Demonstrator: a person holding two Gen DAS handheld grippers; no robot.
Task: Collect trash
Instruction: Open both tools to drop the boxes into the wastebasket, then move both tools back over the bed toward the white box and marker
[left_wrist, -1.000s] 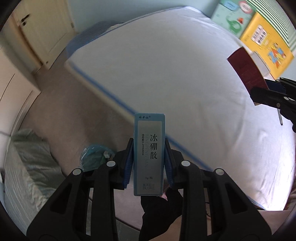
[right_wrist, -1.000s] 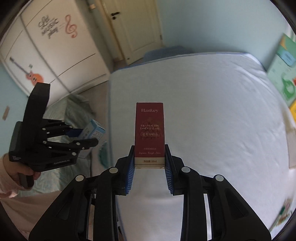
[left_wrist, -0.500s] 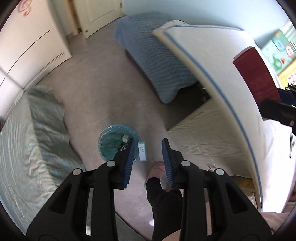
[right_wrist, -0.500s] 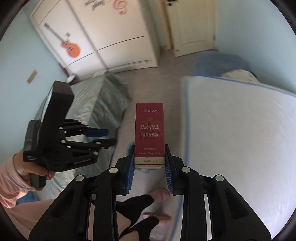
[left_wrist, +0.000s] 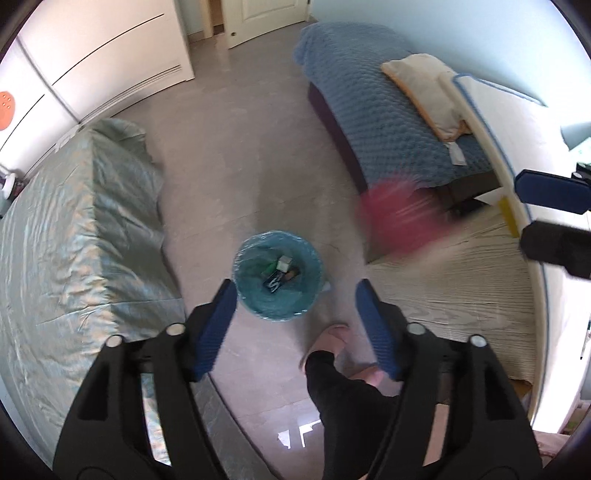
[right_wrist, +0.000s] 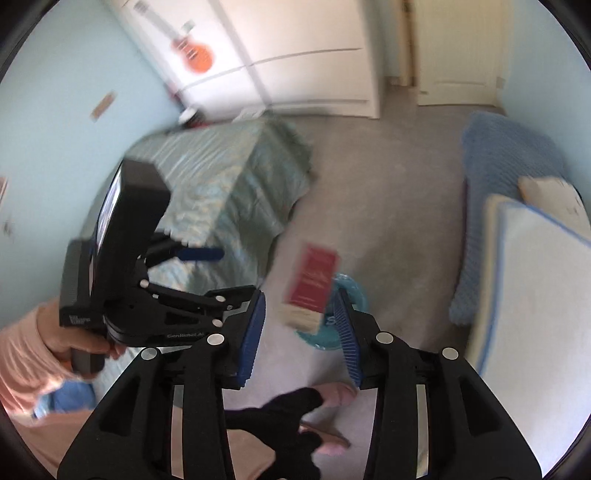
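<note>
A round bin with a blue liner (left_wrist: 258, 295) stands on the floor and holds several small pieces of trash. My left gripper (left_wrist: 295, 288) hangs just above and in front of it, its jaws opening wide with nothing between them. A dark red box (right_wrist: 314, 280) is tilted and blurred in mid-air in front of my right gripper (right_wrist: 300, 295). Those jaws are opening and neither pad touches the box. In the left wrist view the red box (left_wrist: 399, 218) is a smear right of the bin, off the right gripper (left_wrist: 546, 218). The bin (right_wrist: 354, 291) is partly hidden behind the box.
A bed with a green cover (left_wrist: 74, 236) lies left of the bin. A blue quilted bench (left_wrist: 369, 103) and a white mattress edge (left_wrist: 517, 192) are on the right. The person's pink slippers (left_wrist: 328, 339) stand just in front of the bin. A white wardrobe (right_wrist: 295, 55) is at the back.
Both grippers swung from over the white mattress to the floor by the bin. The left let its light blue box drop and opened wide. The right has just released the red box.
</note>
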